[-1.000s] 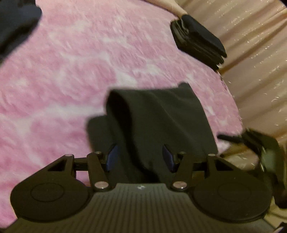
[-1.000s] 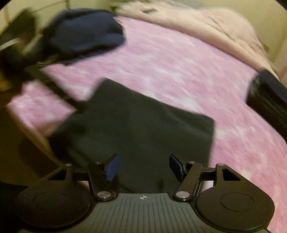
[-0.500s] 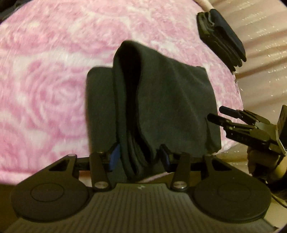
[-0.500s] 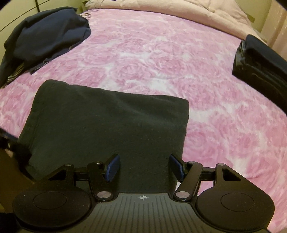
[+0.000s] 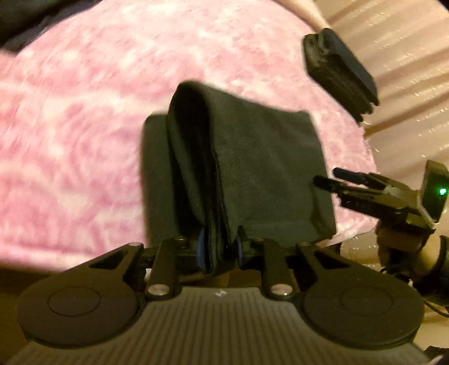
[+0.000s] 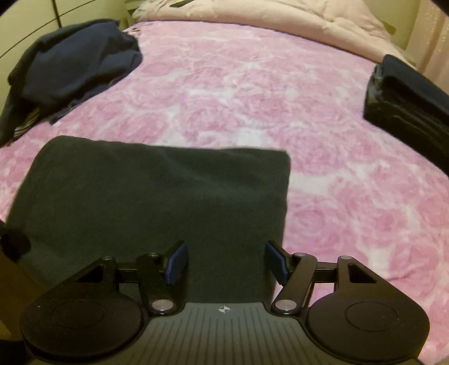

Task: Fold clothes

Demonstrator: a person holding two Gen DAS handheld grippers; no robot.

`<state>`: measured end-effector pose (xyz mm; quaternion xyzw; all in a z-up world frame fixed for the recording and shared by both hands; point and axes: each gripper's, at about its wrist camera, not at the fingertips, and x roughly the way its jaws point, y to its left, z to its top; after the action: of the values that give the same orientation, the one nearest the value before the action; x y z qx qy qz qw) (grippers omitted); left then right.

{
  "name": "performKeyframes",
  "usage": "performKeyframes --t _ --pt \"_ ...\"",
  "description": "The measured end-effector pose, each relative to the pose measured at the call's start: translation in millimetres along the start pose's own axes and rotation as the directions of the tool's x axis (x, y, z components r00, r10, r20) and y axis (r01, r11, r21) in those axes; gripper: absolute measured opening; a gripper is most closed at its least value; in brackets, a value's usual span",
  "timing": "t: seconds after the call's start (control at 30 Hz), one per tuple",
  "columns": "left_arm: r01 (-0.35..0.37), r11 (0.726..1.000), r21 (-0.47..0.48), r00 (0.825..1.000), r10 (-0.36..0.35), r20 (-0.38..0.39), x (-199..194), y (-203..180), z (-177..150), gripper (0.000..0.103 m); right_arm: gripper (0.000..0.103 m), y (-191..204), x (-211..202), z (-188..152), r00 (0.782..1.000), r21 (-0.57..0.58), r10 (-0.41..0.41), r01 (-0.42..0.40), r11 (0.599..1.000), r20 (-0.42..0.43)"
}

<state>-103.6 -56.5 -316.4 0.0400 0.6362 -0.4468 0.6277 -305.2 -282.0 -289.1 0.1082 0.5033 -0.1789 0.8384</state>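
Observation:
A folded black garment (image 5: 252, 168) lies on the pink rose-patterned bedspread (image 5: 70, 140) at the bed's near edge; it also shows in the right wrist view (image 6: 154, 196). My left gripper (image 5: 217, 250) is shut on the garment's near left edge and lifts it into an upright fold. My right gripper (image 6: 226, 262) is open, with the garment's near right edge between and below its blue pads, not gripped. The right gripper also shows in the left wrist view (image 5: 334, 179) beside the garment's right corner.
A stack of folded dark clothes (image 6: 407, 92) sits at the bed's right side, seen also in the left wrist view (image 5: 339, 73). A heap of unfolded navy clothes (image 6: 70, 75) lies at the far left. A beige duvet (image 6: 266, 22) covers the far end. Curtains (image 5: 407, 70) hang on the right.
My left gripper has closed tighter on the garment's edge. My right gripper stays open and has shifted slightly along the garment's near edge.

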Motion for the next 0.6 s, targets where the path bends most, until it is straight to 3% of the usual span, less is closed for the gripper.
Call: performKeyframes --t 0.1,0.3,0.43,0.6 --pt "-0.002 0.999 -0.050 1.000 0.002 -0.004 11 15 -7 0.018 0.065 7 4 0 1.000 -0.008 0.011 -0.011 1.000 -0.008" --pt "-0.010 0.999 -0.038 0.999 0.012 0.045 -2 18 3 0.018 0.064 26 -4 11 0.994 -0.045 0.098 -0.096 0.994 0.047" --pt "-0.013 0.999 -0.048 1.000 0.012 -0.016 11 26 1 0.018 0.064 37 11 16 0.993 -0.070 0.118 -0.117 0.991 0.017" --pt "0.004 0.998 -0.060 1.000 -0.005 -0.025 6 21 0 0.018 0.064 38 20 27 0.993 -0.069 0.119 -0.118 0.991 0.016"
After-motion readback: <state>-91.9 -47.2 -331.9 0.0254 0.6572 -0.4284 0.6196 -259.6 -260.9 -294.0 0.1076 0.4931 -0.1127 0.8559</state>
